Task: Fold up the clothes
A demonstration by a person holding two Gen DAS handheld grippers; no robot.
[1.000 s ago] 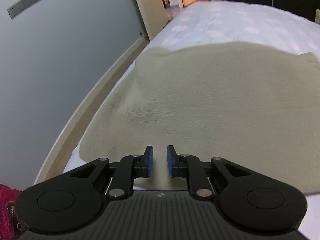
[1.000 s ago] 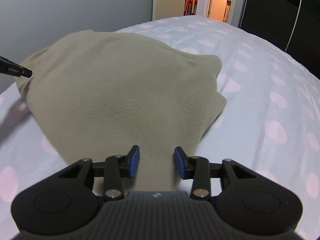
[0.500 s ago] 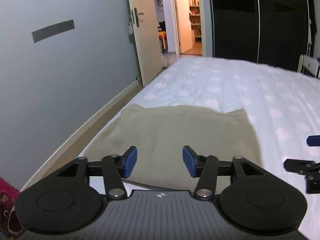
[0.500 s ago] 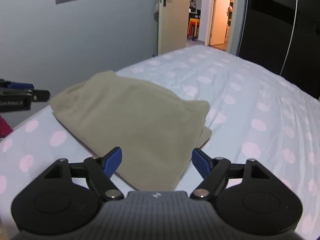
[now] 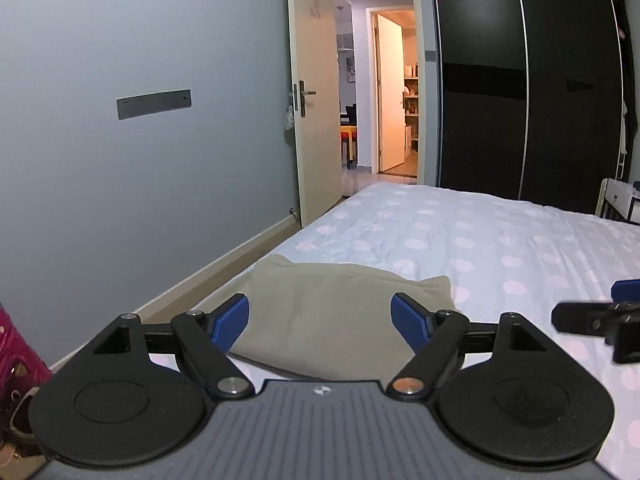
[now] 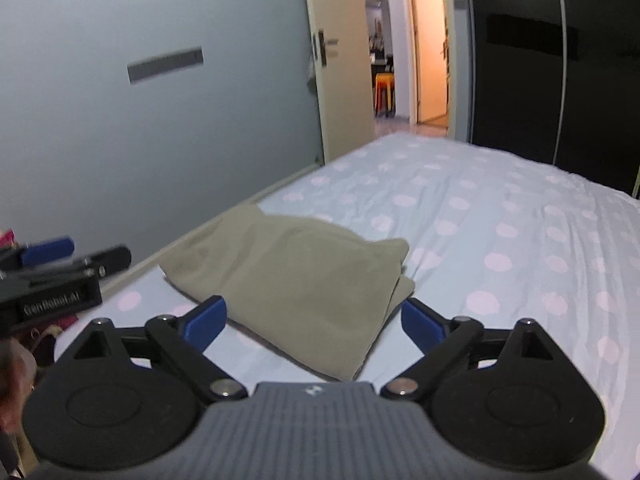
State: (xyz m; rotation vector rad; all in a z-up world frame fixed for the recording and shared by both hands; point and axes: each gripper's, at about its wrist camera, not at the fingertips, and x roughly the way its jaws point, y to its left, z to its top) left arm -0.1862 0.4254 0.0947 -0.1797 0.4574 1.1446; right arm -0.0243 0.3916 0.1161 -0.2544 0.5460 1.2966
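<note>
Two black grippers with blue pads hang above the near end of the bed, the left gripper (image 5: 320, 316) and the right gripper (image 6: 314, 318) both with fingers spread wide and nothing between them. Ahead of them the beige soft-knit garment (image 6: 296, 280) lies on the white bed sheet with pale pink dots (image 6: 500, 240), close to the bed's left edge by the grey wall. It sits as a compact rectangle with stacked layers showing along its right side, so it already lies folded, at least once over. Whether a further fold is wanted cannot be judged from how it lies; the same neat bundle would suit a finished garment or one waiting to be halved again. If another fold is meant, doing it well would call for pinching through all the layers at two matching corners, one gripper to each, lifting only enough to clear the sheet, and laying the edge down square so the stack does not slide or splay. No basket, drawer or box for clothes is visible; a dark pink patterned item (image 5: 16, 364) shows at the lower left edge, too cut off to identify, and the black sliding wardrobe (image 5: 520, 88) stands closed.
</note>
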